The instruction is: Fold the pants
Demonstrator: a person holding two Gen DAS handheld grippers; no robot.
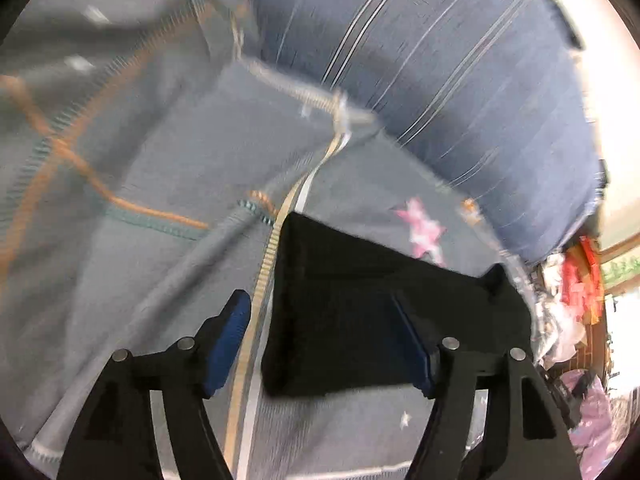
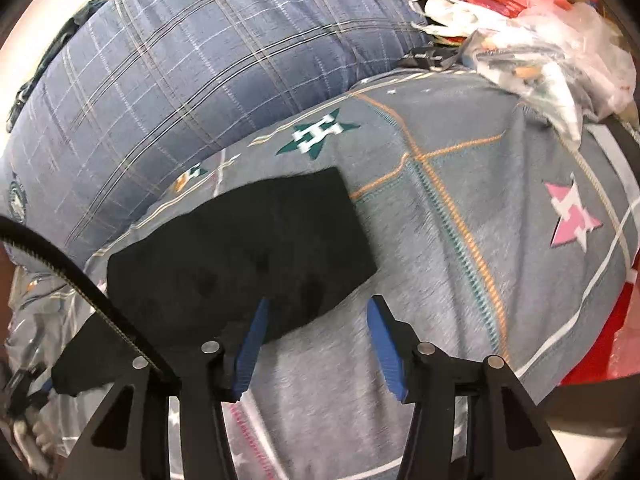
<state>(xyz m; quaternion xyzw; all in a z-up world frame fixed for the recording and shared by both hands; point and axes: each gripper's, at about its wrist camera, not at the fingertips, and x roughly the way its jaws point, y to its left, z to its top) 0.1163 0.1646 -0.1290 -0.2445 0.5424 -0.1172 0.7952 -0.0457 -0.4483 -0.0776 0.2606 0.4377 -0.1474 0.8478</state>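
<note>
The black pants [image 2: 248, 252] lie folded into a compact flat block on a grey bedspread [image 2: 460, 240] with star patterns. In the left wrist view the pants [image 1: 380, 312] fill the space between my fingers. My left gripper [image 1: 324, 320] is open, its blue pads on either side of the near edge of the block. My right gripper [image 2: 316, 320] is open just above the bedspread, its left pad at the pants' near right corner and its right pad over bare bedspread. Neither gripper holds anything.
A blue plaid pillow [image 2: 180, 80] lies beyond the pants; it also shows in the left wrist view [image 1: 460, 80]. Plastic bags and clutter [image 2: 540, 32] pile up at the far right of the bed. A black toothed cable [image 2: 72, 276] crosses at the left.
</note>
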